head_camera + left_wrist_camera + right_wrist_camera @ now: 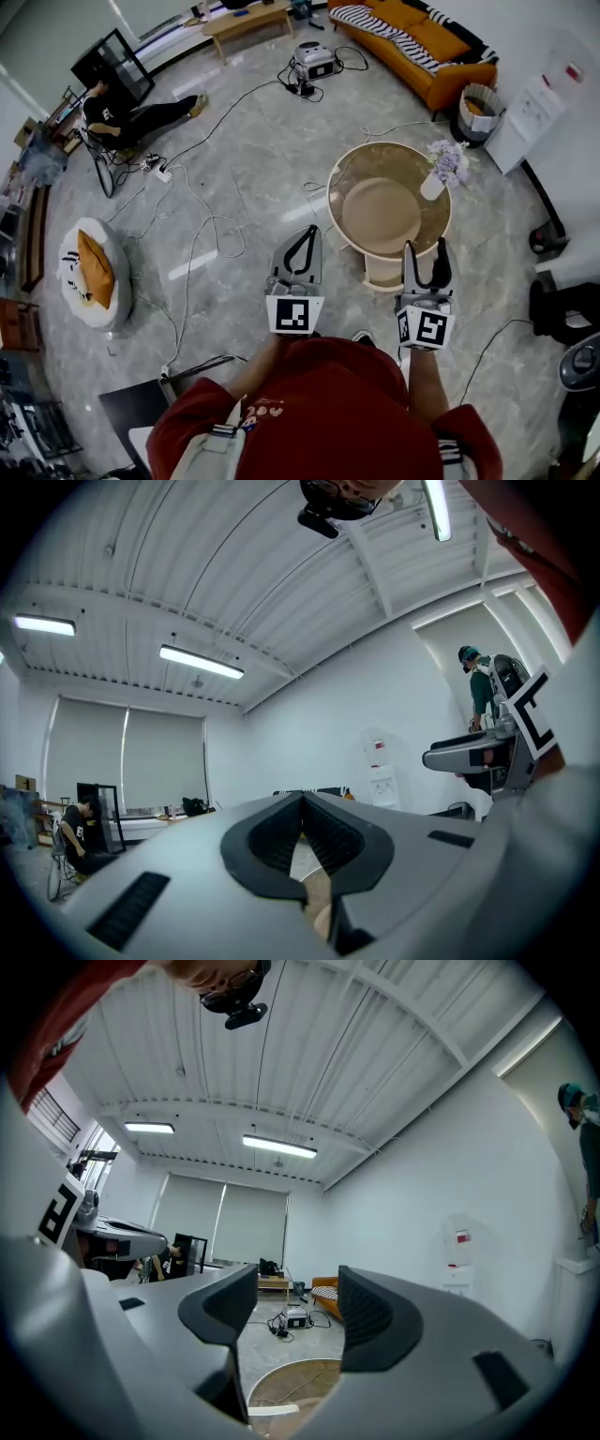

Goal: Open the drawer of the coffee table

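Note:
The round beige coffee table (349, 167) with a glass top stands just ahead of me, and a white vase of purple flowers (444, 167) sits on its right rim. A pale curved front (382, 273) shows under its near edge; I cannot tell whether it is the drawer. My left gripper (307, 230) hangs over the floor left of the table, jaws shut and empty, the tips meeting (302, 801). My right gripper (427, 247) hovers above the table's near right edge, open (295, 1283) with nothing between its jaws. The table top (302, 1382) shows below them.
Cables (202, 234) trail over the marble floor to the left. A white pouf with an orange cushion (89, 272) is at far left, where a person (122, 114) sits on the floor. An orange sofa (412, 37), a bin (478, 108) and a power unit (314, 61) stand beyond the table.

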### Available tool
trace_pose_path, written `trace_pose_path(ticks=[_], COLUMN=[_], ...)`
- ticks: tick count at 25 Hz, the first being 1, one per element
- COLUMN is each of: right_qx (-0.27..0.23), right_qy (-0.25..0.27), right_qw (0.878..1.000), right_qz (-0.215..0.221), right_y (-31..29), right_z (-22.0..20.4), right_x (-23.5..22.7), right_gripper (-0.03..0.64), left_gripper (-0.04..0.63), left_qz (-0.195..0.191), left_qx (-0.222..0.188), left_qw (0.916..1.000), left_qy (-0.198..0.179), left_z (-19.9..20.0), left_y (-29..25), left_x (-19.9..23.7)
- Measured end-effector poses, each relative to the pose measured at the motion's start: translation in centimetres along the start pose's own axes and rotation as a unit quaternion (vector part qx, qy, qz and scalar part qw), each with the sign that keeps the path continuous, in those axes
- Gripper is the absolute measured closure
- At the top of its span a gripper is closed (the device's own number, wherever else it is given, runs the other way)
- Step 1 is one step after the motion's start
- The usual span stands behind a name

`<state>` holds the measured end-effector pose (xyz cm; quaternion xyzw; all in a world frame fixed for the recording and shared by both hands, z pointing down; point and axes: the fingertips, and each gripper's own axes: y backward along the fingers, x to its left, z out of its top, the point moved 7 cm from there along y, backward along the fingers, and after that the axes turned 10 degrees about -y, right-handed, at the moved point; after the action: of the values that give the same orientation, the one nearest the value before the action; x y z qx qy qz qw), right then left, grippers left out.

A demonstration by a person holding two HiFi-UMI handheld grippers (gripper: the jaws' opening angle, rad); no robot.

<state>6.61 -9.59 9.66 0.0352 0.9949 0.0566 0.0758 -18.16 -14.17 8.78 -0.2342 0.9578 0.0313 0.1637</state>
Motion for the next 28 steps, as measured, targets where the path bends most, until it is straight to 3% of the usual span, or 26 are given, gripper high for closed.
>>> trace_pose_path(ticks=[2,5,9,28], right_qx=[-0.002,0.003,-0.001,0.007], right_qy=[-0.009,0.014,0.005,0.018], right_qw=[1.0,1.0,0.999,0.999], right_qz=[-0.01,-0.02,-0.033,-0.026], right_y=[-0.1,-0.1,0.4,1.9], right_z=[0.2,0.2,0.6,1.4], right_x=[-0.5,-1.6,-2.4,-4.0], right_gripper=[0.363,0.46,0.586,0.594], left_gripper=[0.581,0.581,0.581,0.581], left_qz=[-0.005,-0.01,-0.015,-0.022], left_qx=[-0.008,-0.017,-0.021,-0.02], left_qw=[0.9999,0.9998,0.9996,0.9994], left_qy=[-0.005,-0.007,-0.01,-0.016], left_z=[0.5,1.2,1.5,2.5], left_y=[-0.6,-1.3,-1.2,-0.5], left_x=[-0.1,-0.5,-0.9,-3.1])
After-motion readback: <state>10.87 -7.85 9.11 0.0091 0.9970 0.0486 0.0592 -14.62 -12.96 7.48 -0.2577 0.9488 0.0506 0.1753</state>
